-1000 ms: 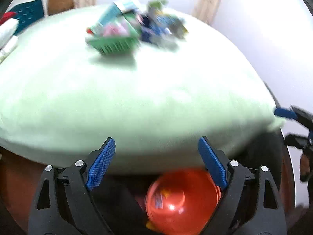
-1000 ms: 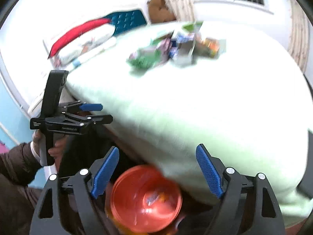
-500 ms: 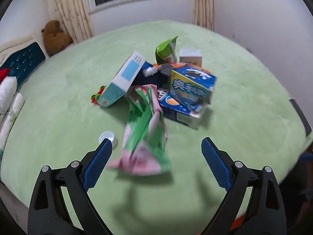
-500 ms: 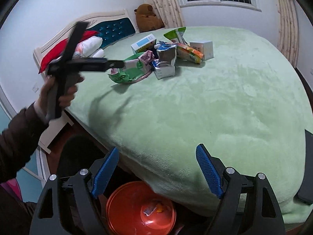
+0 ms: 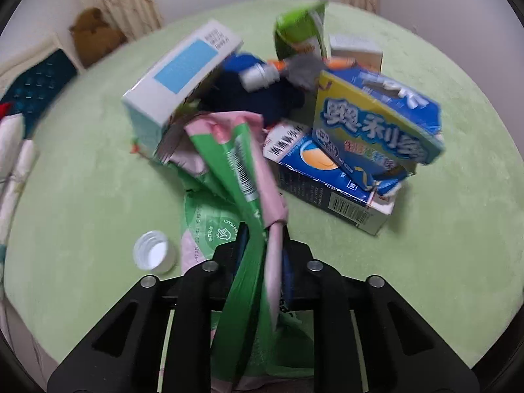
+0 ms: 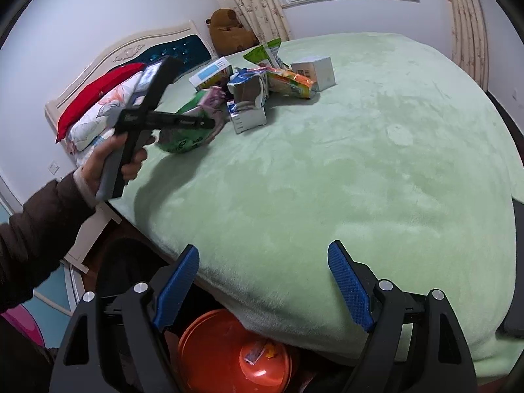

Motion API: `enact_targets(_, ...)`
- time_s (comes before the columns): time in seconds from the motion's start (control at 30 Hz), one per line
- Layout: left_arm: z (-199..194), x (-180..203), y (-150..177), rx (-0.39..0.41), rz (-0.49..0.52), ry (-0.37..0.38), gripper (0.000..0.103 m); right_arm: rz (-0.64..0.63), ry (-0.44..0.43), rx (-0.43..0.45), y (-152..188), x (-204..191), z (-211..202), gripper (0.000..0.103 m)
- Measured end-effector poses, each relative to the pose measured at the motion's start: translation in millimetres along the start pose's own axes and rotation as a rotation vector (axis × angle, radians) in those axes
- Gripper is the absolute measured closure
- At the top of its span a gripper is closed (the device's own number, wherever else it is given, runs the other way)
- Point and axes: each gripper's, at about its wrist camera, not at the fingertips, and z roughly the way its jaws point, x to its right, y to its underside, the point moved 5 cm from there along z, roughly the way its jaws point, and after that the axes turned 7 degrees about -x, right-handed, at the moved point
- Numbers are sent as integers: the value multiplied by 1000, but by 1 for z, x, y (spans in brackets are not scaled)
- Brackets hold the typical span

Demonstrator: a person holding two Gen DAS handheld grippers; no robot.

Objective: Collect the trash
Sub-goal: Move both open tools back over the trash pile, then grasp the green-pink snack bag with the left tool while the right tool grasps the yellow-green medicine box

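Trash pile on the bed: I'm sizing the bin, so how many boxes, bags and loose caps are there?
Boxes: 4 (white-blue box, small white box, blue-yellow box, blue carton)
Bags: 3 (green-pink bag, green bag, orange bag)
Loose cap: 1
Total: 8

The left claw (image 5: 262, 245) is closed on the wrapper (image 5: 249, 177), which has the pile of boxes (image 5: 360, 137) just behind it on the bed (image 5: 82, 180). The bottle cap (image 5: 152, 254) lies left of this claw. The bucket (image 6: 229, 353) stands below the right claw (image 6: 262, 285), before the bed edge.
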Motion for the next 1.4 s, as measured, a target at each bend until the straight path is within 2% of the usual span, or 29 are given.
enact_targets(0.13,-41,3,24,108,-26,27,91,-11,-27,30,-31,-6,-1,24)
enact_targets(0.27,-73,7,57,178,-61,47,91,-2,-84,44,-69,-20,8,24)
enact_targets(0.47,-96,-10,96,257,-144,-14,91,2,-183,37,-144,-62,36,24)
enact_targets(0.67,-97,-34,121,268,-214,-3,91,-163,-119,-21,-225,-112,87,24)
enact_targets(0.83,-85,-50,126,255,-264,57,91,-262,-29,-161,-287,-126,151,24)
enact_targets(0.97,-76,-58,125,250,-292,97,91,-244,-44,-287,-309,-129,195,30)
enact_targets(1.1,-70,-62,121,258,-294,120,91,-259,-24,-384,-318,-134,231,30)
enact_targets(1.2,-69,-61,117,269,-287,129,91,-273,9,-432,-327,-134,252,30)
enact_targets(1.27,-67,-61,114,272,-284,136,91,-252,-20,-470,-332,-133,263,30)
enact_targets(1.4,-62,-64,111,269,-293,150,91,-247,-26,-498,-335,-136,280,30)
